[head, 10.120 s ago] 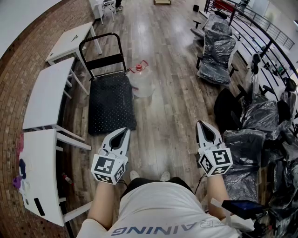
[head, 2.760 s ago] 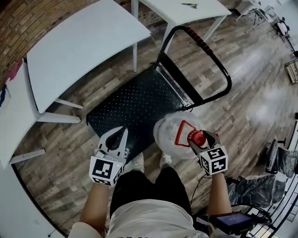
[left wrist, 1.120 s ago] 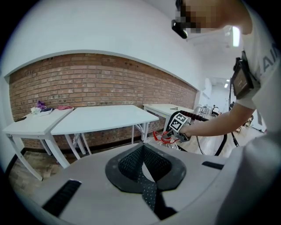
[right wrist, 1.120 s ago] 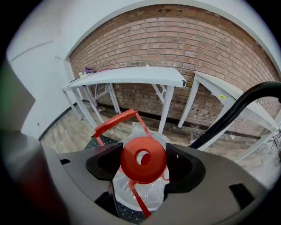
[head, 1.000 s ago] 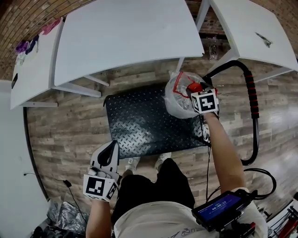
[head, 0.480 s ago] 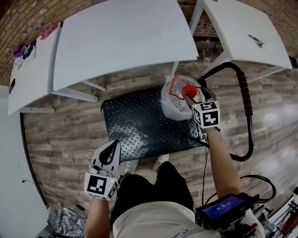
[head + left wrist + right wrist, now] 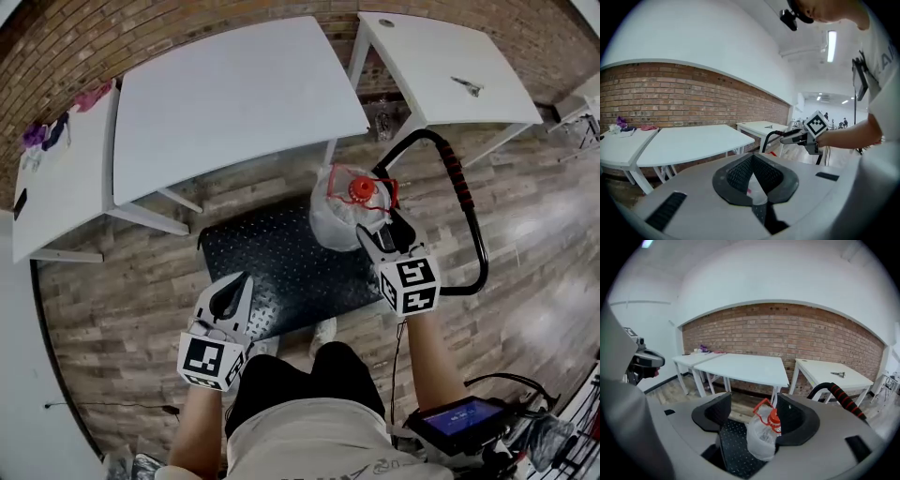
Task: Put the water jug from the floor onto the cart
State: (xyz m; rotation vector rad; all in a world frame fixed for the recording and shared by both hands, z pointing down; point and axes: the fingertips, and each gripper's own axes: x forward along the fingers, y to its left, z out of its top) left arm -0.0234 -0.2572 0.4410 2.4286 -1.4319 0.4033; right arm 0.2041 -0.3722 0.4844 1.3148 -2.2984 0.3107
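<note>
The clear water jug (image 7: 342, 211) with red cap and red carry handle stands upright on the cart's black studded deck (image 7: 272, 258), close to the black push handle (image 7: 464, 202). My right gripper (image 7: 384, 232) hangs just short of the jug, open and apart from it. In the right gripper view the jug (image 7: 761, 437) shows beyond the spread jaws of that gripper (image 7: 752, 411), with nothing between them. My left gripper (image 7: 239, 281) is held over the deck's near edge, its tips touching in the left gripper view (image 7: 751, 157), holding nothing.
White tables (image 7: 234, 89) stand along the brick wall behind the cart; the left one (image 7: 56, 178) carries small coloured items. The person's shoes (image 7: 323, 328) are at the deck's near edge. A screen device (image 7: 450, 417) hangs at the waist. Wood floor surrounds the cart.
The right gripper, a second ago at the jug's neck, has pulled back and up, leaving the jug standing on the deck. The left gripper rose slightly.
</note>
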